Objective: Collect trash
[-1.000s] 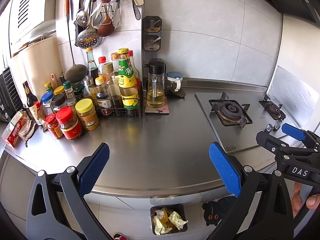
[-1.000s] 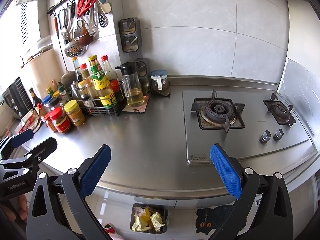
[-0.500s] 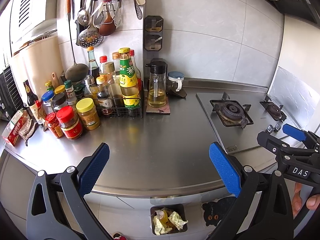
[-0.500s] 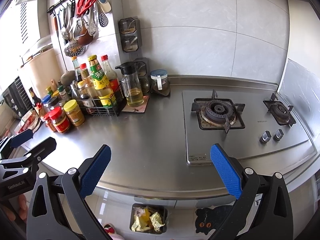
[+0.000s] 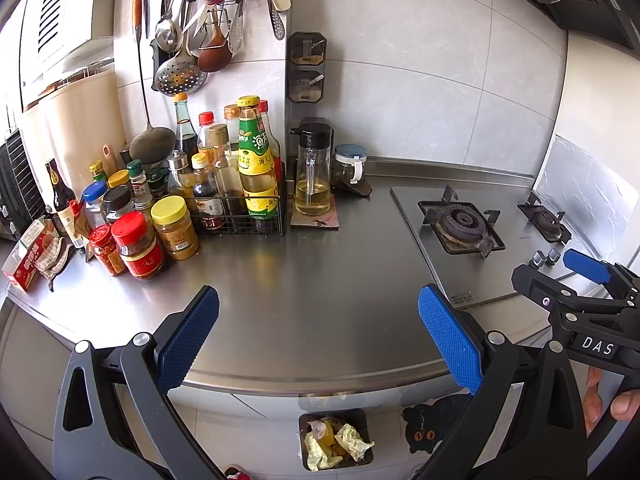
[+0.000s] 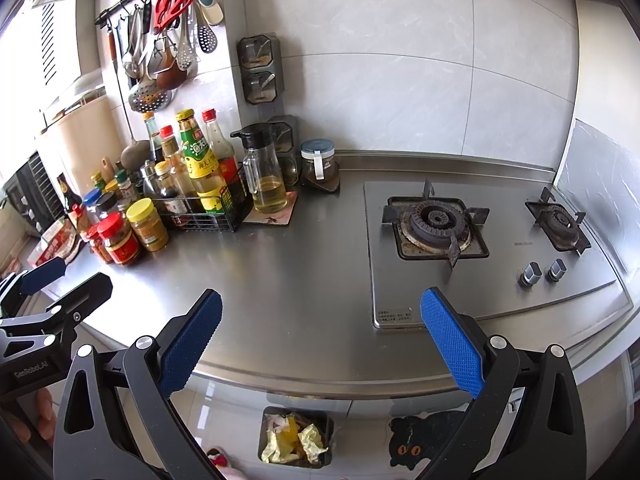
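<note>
Both hand-held grippers are hovering over the front edge of the stainless tabletop (image 5: 320, 312): the left hand-held gripper (image 5: 318, 326) is standing wide open with nothing between its blue, knurled pads, and the right hand-held gripper (image 6: 320, 328) is gaping just as wide and equally empty. No loose trash is showing on the brushed steel surface; the crumpled trash (image 5: 338, 444), yellowish paper wads with a soft, creased look, is sitting inside a dark rectangular bin (image 5: 362, 414) on the floor below the front edge. Judging from that, the collecting appears to be nearly or fully done, and the step in hand seems to be a scan for leftovers. Any next move would call for checking the crowded back-left corner, where glass bottles (image 5: 256, 160) are standing in a black wire rack (image 5: 240, 216) and plastic-lidded jars (image 5: 174, 226) are clustering beside a red carton (image 5: 28, 266) near the left edge. Toward the right edge the recessed gas hob (image 6: 436, 224), with its dark cast-iron grates and two round metal knobs (image 6: 542, 270), is looking free of debris.
</note>
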Demonstrator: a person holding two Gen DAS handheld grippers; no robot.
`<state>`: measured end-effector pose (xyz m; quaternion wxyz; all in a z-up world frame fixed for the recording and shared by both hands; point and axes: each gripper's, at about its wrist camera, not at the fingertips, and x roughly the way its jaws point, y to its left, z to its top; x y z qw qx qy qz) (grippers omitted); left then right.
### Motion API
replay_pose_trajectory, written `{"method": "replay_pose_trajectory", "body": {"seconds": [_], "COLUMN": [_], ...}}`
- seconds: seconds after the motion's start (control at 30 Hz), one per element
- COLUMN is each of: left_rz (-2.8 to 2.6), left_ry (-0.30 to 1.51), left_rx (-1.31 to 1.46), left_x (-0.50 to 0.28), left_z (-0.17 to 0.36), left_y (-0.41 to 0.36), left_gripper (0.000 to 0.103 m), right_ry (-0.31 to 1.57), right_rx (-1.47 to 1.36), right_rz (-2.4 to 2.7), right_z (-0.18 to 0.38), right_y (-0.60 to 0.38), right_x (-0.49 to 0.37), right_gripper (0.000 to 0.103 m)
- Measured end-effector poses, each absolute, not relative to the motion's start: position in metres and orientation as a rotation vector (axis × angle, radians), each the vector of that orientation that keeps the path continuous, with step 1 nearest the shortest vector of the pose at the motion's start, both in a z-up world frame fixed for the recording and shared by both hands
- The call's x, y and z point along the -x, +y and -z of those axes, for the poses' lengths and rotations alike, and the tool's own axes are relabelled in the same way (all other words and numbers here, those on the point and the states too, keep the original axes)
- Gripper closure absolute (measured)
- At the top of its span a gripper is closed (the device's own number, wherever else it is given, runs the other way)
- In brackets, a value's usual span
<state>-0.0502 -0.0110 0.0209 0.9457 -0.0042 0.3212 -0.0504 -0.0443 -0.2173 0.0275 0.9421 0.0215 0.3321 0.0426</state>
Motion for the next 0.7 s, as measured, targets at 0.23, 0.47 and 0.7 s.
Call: {"method": "replay_pose_trajectory", "body": {"seconds": [0.23, 0.47, 0.7], "left_rz": [0.103, 0.092, 0.091], "left_ry": [0.659, 0.663, 0.663], "left_rx": [0.009, 0.014, 0.015], "left_x": [0.0498, 0.051, 0.0514], "left_z": [-0.0217, -0.022, -0.0218], "left_y": [-0.0121, -0.0118, -0.0113], "left_gripper": [0.008, 0.008, 0.008], "right_ry": [0.679, 0.684, 0.685], "right_rx": [-0.047, -0.051, -0.049], "right_rz": [-0.085, -0.086, -0.086], "right_z": [-0.0261, -0.0254, -0.0253], "right_y": [-0.2177, -0.2178, -0.2172], "right_x": [0.0456, 0.046, 0.0467], "right_gripper": [0.003, 0.003, 0.003]}}
